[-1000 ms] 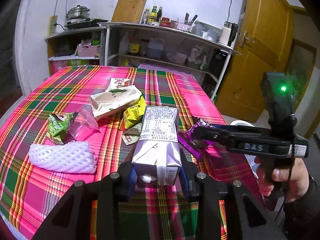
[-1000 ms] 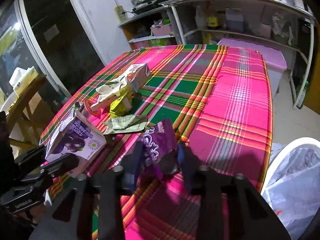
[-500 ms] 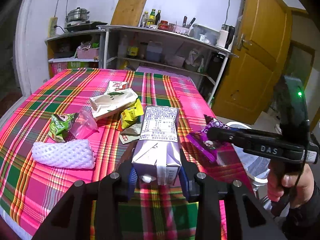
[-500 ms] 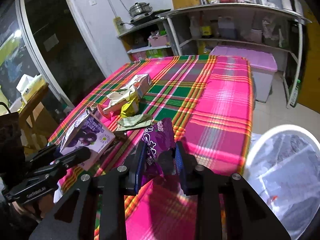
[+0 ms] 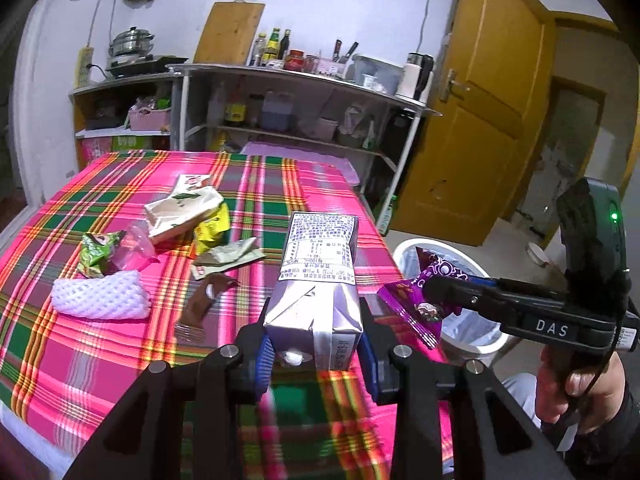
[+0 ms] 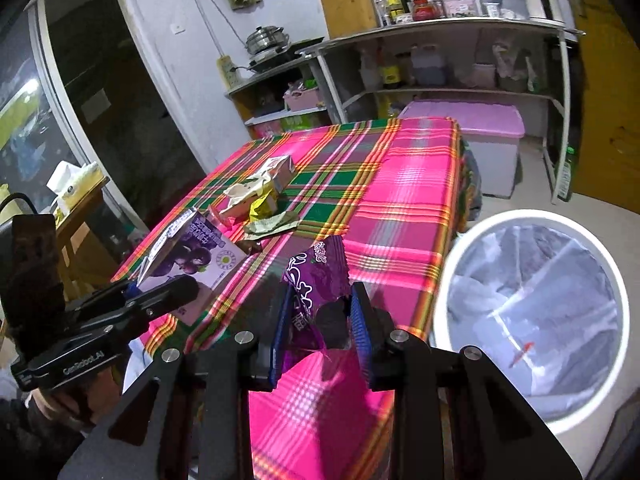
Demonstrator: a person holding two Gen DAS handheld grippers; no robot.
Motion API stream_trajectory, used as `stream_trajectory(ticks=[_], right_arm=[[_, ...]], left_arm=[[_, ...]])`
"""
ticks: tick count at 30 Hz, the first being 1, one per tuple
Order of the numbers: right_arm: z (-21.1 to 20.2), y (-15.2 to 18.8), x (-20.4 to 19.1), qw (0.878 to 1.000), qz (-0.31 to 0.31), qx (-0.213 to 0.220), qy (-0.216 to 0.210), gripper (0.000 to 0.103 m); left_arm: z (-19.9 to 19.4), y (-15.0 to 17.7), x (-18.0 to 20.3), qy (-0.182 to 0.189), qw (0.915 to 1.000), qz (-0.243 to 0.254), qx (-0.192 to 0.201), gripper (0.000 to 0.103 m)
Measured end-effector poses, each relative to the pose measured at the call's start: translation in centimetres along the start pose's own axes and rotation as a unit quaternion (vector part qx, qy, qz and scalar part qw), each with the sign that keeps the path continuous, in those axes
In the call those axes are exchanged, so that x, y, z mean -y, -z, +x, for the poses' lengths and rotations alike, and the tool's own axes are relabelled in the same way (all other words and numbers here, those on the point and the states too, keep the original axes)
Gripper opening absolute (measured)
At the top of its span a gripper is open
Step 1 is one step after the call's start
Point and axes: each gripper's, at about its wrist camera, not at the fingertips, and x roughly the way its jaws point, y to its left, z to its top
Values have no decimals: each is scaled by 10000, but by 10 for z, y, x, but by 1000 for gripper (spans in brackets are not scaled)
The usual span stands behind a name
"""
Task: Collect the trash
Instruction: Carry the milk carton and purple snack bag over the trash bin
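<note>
My left gripper (image 5: 316,354) is shut on a purple drink carton (image 5: 318,280), held above the plaid table near its right edge. The same carton (image 6: 188,256) shows at the left of the right wrist view. My right gripper (image 6: 322,332) is shut on a crumpled purple snack wrapper (image 6: 316,276), lifted off the table beside a white trash bin (image 6: 532,312) lined with a clear bag. In the left wrist view that wrapper (image 5: 416,300) hangs from the right gripper's tip in front of the bin (image 5: 452,256).
More trash lies on the plaid tablecloth (image 5: 80,344): a white foam net (image 5: 100,296), a torn white box (image 5: 184,212), a yellow wrapper (image 5: 210,232), a green wrapper (image 5: 96,252), a brown wrapper (image 5: 204,300). Kitchen shelves (image 5: 288,120) and a yellow door (image 5: 480,120) stand behind.
Both grippers have lifted and moved right, toward the bin, each carrying its item. The purple wrapper has left the table. The bin has come into fuller view.
</note>
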Motion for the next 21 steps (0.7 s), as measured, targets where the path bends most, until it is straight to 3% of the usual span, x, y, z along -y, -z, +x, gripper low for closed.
stream_trajectory(ticks=[21], right_arm=[[-51,23,60,9958,598,315,611,30]], left_arm=[[27,-3,61,475,9973,472,-287,36]])
